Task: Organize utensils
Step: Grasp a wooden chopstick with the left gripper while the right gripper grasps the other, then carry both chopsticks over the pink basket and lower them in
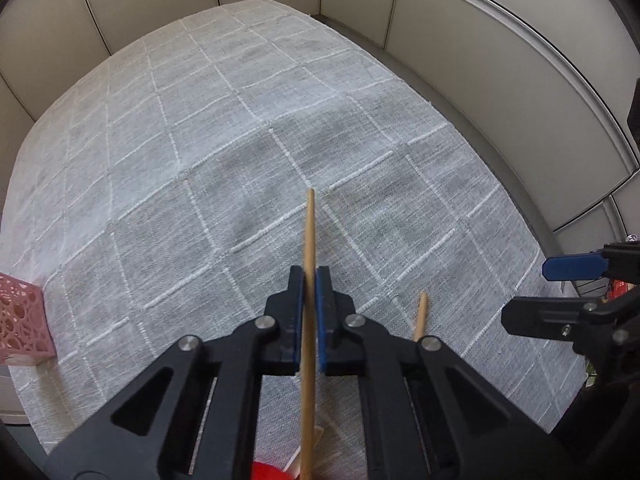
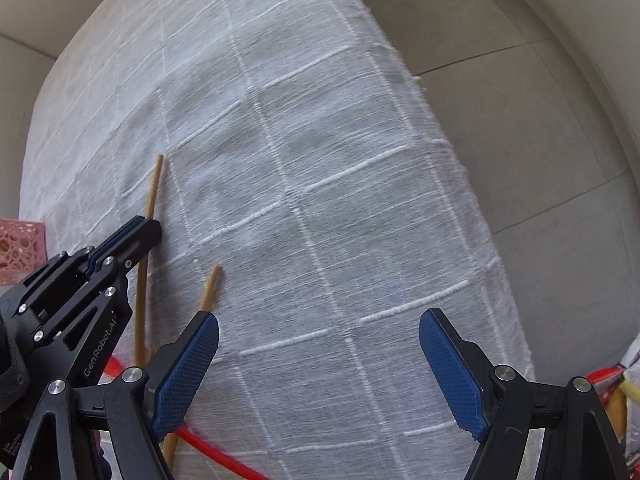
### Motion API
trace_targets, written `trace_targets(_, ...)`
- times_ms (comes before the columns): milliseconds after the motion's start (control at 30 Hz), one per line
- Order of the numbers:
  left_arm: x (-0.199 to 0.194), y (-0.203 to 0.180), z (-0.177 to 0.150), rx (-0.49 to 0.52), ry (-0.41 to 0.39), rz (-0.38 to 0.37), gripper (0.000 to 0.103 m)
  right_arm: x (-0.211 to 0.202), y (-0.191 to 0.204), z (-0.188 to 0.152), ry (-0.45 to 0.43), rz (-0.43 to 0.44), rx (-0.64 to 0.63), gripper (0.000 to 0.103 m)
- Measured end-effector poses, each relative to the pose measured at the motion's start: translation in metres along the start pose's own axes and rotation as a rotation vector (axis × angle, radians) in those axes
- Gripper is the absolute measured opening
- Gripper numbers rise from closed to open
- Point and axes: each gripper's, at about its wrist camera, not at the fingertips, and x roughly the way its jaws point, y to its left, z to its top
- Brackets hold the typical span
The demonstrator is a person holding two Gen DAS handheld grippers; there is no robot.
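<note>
Over the cloth-covered worktop my left gripper has its jaws clenched on one chopstick, pinched mid-shaft for balance. The second chopstick lies just beside my right gripper, jaws released wide to take it.

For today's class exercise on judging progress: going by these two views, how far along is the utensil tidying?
Early stage. Nothing looks put away yet. In hand: the left hand-held gripper is shut on one chopstick. Left: the second chopstick lies on the tablecloth, and the right hand-held gripper is open and holds nothing. A pink lattice holder sits at the table's edge.
</note>
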Motion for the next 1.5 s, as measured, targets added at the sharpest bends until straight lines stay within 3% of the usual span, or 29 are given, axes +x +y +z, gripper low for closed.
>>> trace_targets(133,-0.027,0.010,-0.004,-0.018,-0.035,0.049,0.007,0.005,0.012,0.000,0.005,-0.003,-0.014,0.086)
trace_targets(367,-0.088,0.016,-0.020,0.022,-0.196,0.164,0.007,0.022,0.045,-0.007,0.037,0.011,-0.061,0.085)
trace_targets(533,-0.106,0.036,-0.030,0.011,-0.261,0.216,0.007,0.041,0.070,-0.014,0.080,0.011,-0.086,0.073)
trace_targets(733,-0.111,0.055,-0.043,-0.032,-0.276,0.218,0.007,0.048,0.099,-0.017,-0.002,-0.114,-0.147,0.058)
trace_targets(900,-0.114,0.063,-0.047,-0.049,-0.296,0.223,0.007,0.052,0.100,-0.005,-0.052,-0.142,-0.095,0.013)
trace_targets(1167,-0.114,0.065,-0.045,-0.068,-0.315,0.230,0.007,0.045,0.079,0.020,-0.100,-0.038,-0.011,0.006)
trace_targets(1500,-0.131,0.058,-0.044,-0.077,-0.355,0.202,0.007,-0.033,0.079,0.018,-0.344,0.051,-0.023,0.005)
